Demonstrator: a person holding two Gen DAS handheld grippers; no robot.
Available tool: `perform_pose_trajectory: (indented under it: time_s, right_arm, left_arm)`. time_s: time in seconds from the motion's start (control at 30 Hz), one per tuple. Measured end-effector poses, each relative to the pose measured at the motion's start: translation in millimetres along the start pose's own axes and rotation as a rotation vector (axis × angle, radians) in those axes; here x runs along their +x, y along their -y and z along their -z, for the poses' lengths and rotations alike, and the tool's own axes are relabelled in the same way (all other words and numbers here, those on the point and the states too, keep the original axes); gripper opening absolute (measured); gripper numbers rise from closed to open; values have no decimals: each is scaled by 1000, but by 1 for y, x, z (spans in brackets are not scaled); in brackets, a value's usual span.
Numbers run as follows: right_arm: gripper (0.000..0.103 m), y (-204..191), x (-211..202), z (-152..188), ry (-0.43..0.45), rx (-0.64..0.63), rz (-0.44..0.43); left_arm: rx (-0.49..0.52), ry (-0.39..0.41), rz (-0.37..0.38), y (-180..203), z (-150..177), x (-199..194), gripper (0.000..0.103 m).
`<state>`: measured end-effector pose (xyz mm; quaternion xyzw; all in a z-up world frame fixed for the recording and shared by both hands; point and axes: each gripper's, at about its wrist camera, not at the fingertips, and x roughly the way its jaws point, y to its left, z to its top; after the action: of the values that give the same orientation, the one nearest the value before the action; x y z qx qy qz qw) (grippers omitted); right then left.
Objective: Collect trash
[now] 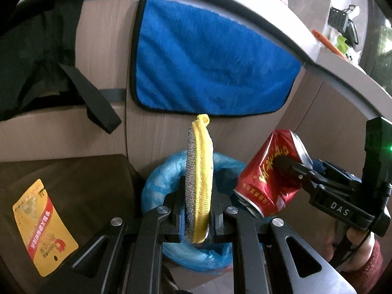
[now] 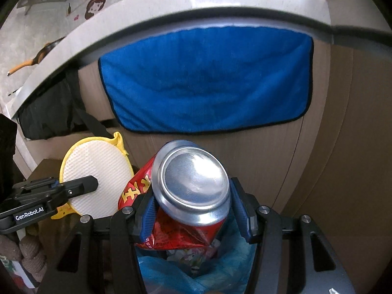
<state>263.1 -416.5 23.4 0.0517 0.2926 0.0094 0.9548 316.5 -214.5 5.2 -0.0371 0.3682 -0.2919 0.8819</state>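
Left gripper (image 1: 197,218) is clamped tight on a round yellow-edged scrubbing pad (image 1: 199,178), held edge-on right above the bin with the blue bag (image 1: 156,183). Right gripper (image 2: 193,210) is squeezing a crushed red drink can (image 2: 188,196), silver bottom facing the camera, over that same bag. Behind both, a blue towel (image 2: 205,80) hangs on the cabinet front under the countertop (image 2: 171,7).

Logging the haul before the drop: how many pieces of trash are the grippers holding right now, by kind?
Can: 1, crushed red can, clamped in the right gripper.
Scrub pad: 1, yellow-edged pad, clamped in the left gripper.
Total: 2, both above the blue-lined bin.
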Motion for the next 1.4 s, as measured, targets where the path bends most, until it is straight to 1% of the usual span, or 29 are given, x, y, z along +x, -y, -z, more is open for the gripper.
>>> perform_pose_trajectory:
  time_s: [0.37, 0.53, 0.6, 0.63, 0.67, 0.7, 0.73, 0.77, 0.83, 0.9, 0.93, 0.97, 1.03, 1.1, 1.27, 1.33, 1.4]
  right_arm:
    - [51, 0, 33, 11, -70, -1, 8]
    - [51, 5, 40, 16, -93, 16, 12]
    - [52, 6, 42, 18, -98, 22, 17]
    - [52, 6, 42, 19, -101, 27, 20]
    - [52, 7, 43, 19, -102, 32, 20]
    - [52, 8, 43, 20, -102, 42, 19]
    - [53, 9, 43, 20, -104, 49, 17]
    - [55, 10, 44, 20, -107, 55, 14]
    - [59, 11, 44, 22, -114, 71, 8]
    - [59, 12, 43, 24, -117, 79, 2]
    - [60, 12, 41, 25, -116, 81, -1]
    - [61, 11, 40, 25, -116, 83, -4]
    - [64, 9, 37, 25, -111, 87, -6]
    - [64, 8, 33, 25, -105, 90, -11]
    - [64, 0, 16, 27, -92, 96, -31]
    - [64, -6, 5, 27, -80, 91, -36]
    - [64, -14, -11, 29, -60, 87, -46]
  left_arm:
    - [-35, -59, 12, -14, 7, 33, 14]
    - [-35, -68, 22, -16, 8, 40, 14]
    - [-40, -67, 35, -17, 9, 41, 16]
    - [-44, -64, 39, -17, 8, 41, 19]
    - [-49, -63, 39, -18, 8, 41, 29]
    - [-56, -62, 42, -19, 8, 40, 37]
    - [-62, -60, 47, -20, 8, 40, 53]
    - [-69, -57, 54, -22, 7, 39, 58]
    - [-74, -56, 51, -23, 7, 36, 59]
    - [-79, -51, 40, -24, 6, 32, 60]
    - [-81, -48, 39, -24, 6, 29, 63]
    - [-82, -44, 35, -24, 6, 26, 68]
    - [-83, -36, 25, -24, 6, 20, 73]
    - [-79, -26, 9, -24, 7, 11, 76]
    - [-61, 9, -62, -25, 15, -18, 84]
    - [-33, 44, -129, -23, 22, -40, 84]
    - [-18, 84, -171, -21, 30, -64, 84]
